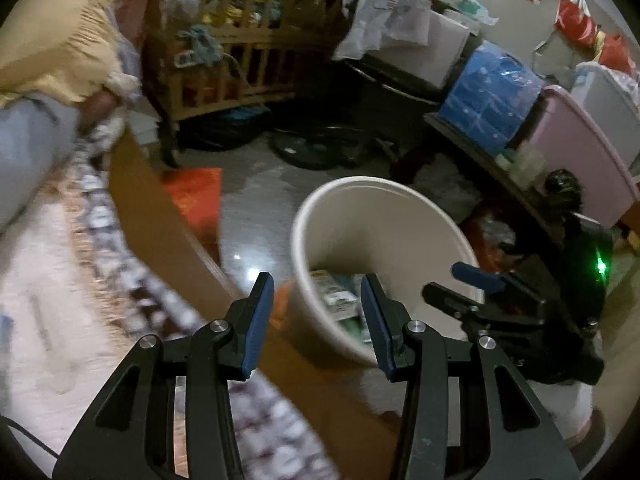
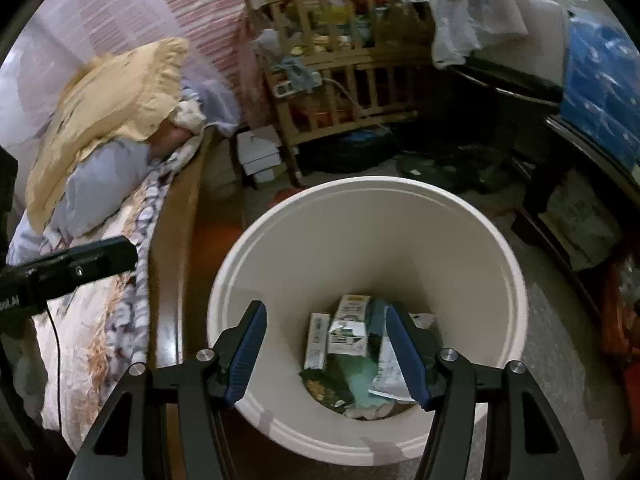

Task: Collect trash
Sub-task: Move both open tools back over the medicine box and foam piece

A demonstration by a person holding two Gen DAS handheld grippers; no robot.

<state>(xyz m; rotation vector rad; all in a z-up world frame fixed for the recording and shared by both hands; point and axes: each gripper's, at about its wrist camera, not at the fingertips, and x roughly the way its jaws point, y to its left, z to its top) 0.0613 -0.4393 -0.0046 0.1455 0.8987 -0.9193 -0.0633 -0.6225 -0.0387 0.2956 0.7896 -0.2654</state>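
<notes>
The right gripper (image 2: 326,354) hung spread and empty over the white bin (image 2: 516,292), whose floor held cartons (image 2: 347,330) and wrappers; only this view showed them plainly. The left gripper (image 1: 318,322) was also spread and empty, above the bed edge (image 1: 160,224) beside the bin (image 1: 384,216), its contents there blurred. Farther off stood a wooden crib (image 2: 344,80).

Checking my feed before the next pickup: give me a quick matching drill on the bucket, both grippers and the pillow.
Things:
1. white bucket
2. right gripper
3. left gripper
4. yellow pillow

States:
a. open, over the bucket mouth
b. lying on the bed
c. holds cartons and wrappers
d. open, by the bucket's near rim

Pairs: 1-c, 2-a, 3-d, 4-b
</notes>
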